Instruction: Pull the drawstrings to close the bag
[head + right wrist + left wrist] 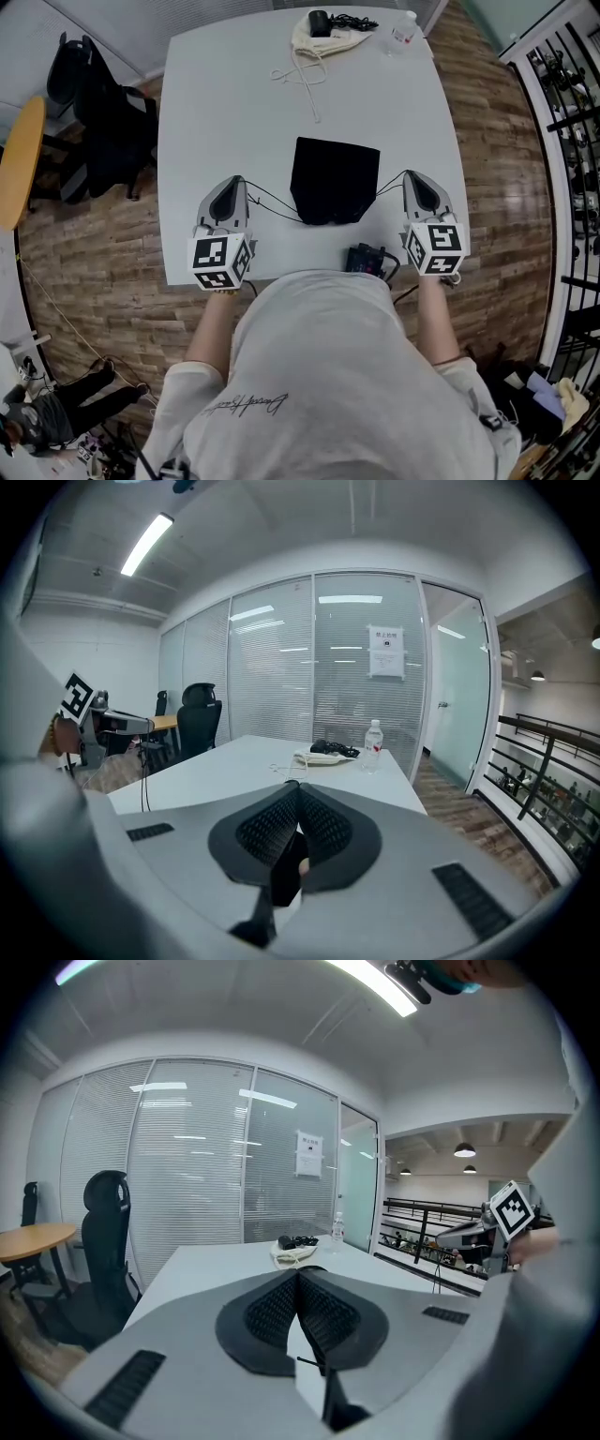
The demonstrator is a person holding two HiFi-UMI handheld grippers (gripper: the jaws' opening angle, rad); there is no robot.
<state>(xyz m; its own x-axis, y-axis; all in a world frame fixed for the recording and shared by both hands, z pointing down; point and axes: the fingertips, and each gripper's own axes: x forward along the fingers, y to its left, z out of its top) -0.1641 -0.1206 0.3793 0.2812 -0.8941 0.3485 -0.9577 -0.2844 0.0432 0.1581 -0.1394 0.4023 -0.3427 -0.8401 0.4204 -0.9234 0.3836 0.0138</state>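
Observation:
A black drawstring bag point(335, 180) lies flat in the middle of the white table point(206, 103), its gathered mouth towards me. From the mouth a thin black drawstring point(274, 202) runs left to my left gripper point(235, 179), and a second drawstring point(388, 187) runs right to my right gripper point(410, 174). Both cords look taut. In the left gripper view the left gripper point(299, 1273) is shut, with a cord point(310, 1362) showing just below its pads. The right gripper point(298, 786) is shut too, with dark cord point(281, 874) behind its pads.
At the table's far end lie a cream drawstring pouch point(324, 39) with a black object on it, its loose white cord point(305, 80), and a water bottle point(403, 30). A black device point(367, 259) sits at the near edge. An office chair point(105, 122) stands at the left, a railing point(572, 141) at the right.

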